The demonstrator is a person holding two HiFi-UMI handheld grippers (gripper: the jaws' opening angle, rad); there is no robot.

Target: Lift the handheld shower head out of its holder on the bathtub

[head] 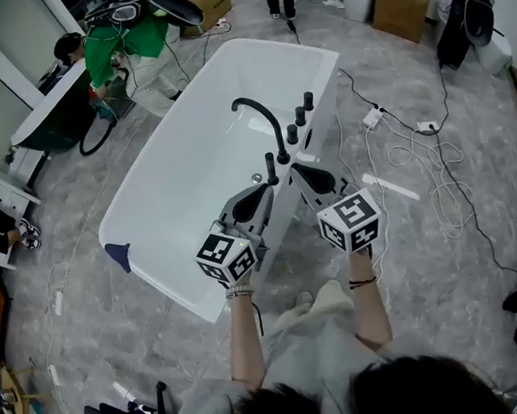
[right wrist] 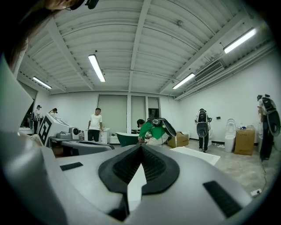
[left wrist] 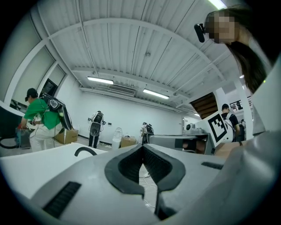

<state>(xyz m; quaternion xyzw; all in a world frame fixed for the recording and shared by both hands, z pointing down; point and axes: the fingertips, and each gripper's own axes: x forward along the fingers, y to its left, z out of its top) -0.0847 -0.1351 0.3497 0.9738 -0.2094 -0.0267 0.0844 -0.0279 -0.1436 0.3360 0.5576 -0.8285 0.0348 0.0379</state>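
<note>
The white bathtub (head: 225, 62) stands in the middle of the head view. On its near right rim are a black arched spout (head: 263, 118), a row of black knobs (head: 300, 114), and a short black upright piece (head: 271, 168) that looks like the handheld shower head in its holder. My left gripper (head: 270, 187) is just in front of that piece, shut and empty. To the right of it my right gripper (head: 296, 168) hangs over the rim, also shut and empty. The left gripper (left wrist: 142, 146) points level, with the spout (left wrist: 84, 150) to its left. The right gripper (right wrist: 141, 146) also shows its tips together.
A person in green (head: 115, 51) bends over a dark green tub (head: 62, 126) at the back left. Cables and a power strip (head: 373, 118) lie on the floor right of the tub. Cardboard boxes (head: 400, 3) stand at the back. A blue object (head: 117, 255) sits on the tub's near left corner.
</note>
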